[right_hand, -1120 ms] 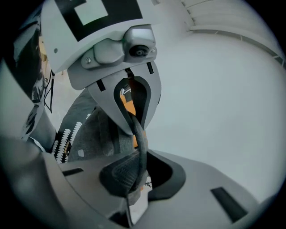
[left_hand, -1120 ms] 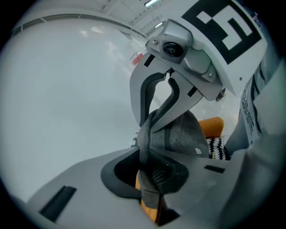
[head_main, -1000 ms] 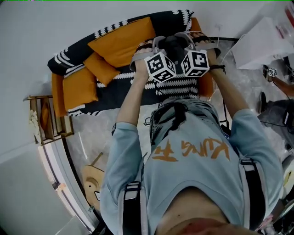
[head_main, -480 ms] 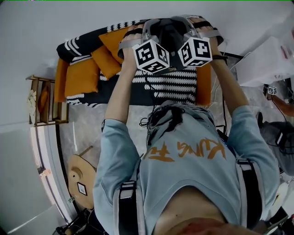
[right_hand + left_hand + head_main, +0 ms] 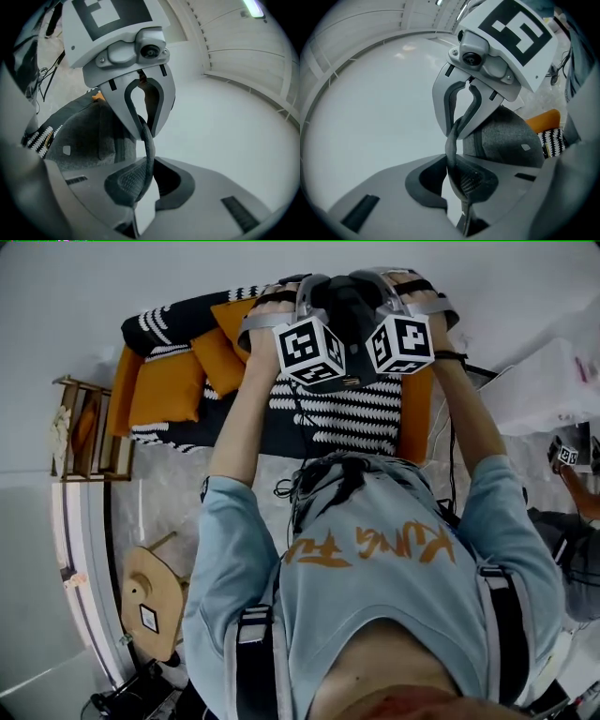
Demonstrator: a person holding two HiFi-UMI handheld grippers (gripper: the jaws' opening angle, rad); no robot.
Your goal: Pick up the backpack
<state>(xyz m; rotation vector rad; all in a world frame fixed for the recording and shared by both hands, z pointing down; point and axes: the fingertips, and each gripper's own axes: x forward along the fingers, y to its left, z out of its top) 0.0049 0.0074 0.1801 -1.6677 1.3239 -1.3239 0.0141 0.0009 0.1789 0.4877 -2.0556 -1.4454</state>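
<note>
A dark grey backpack (image 5: 345,307) hangs in the air between my two grippers, above the sofa. My left gripper (image 5: 317,287) and right gripper (image 5: 377,285) face each other at its top. In the left gripper view my left gripper (image 5: 452,165) is shut on the backpack's dark top strap (image 5: 452,140), and the grey backpack body (image 5: 506,138) hangs behind. In the right gripper view my right gripper (image 5: 140,180) is shut on the same strap (image 5: 149,145), with the backpack body (image 5: 86,136) to the left. Each view shows the other gripper clamped on the strap's far end.
Below lies a sofa (image 5: 412,418) with orange cushions (image 5: 169,385) and a black-and-white patterned throw (image 5: 347,418). A wooden shelf (image 5: 89,432) and a wooden stool (image 5: 155,596) stand at the left. Cables (image 5: 286,488) lie on the floor. Another person (image 5: 574,486) is at the right edge.
Both grippers have risen with the backpack held between them, moving toward the top of the head view. The sofa now looks farther below. Over the last half second little has moved.
</note>
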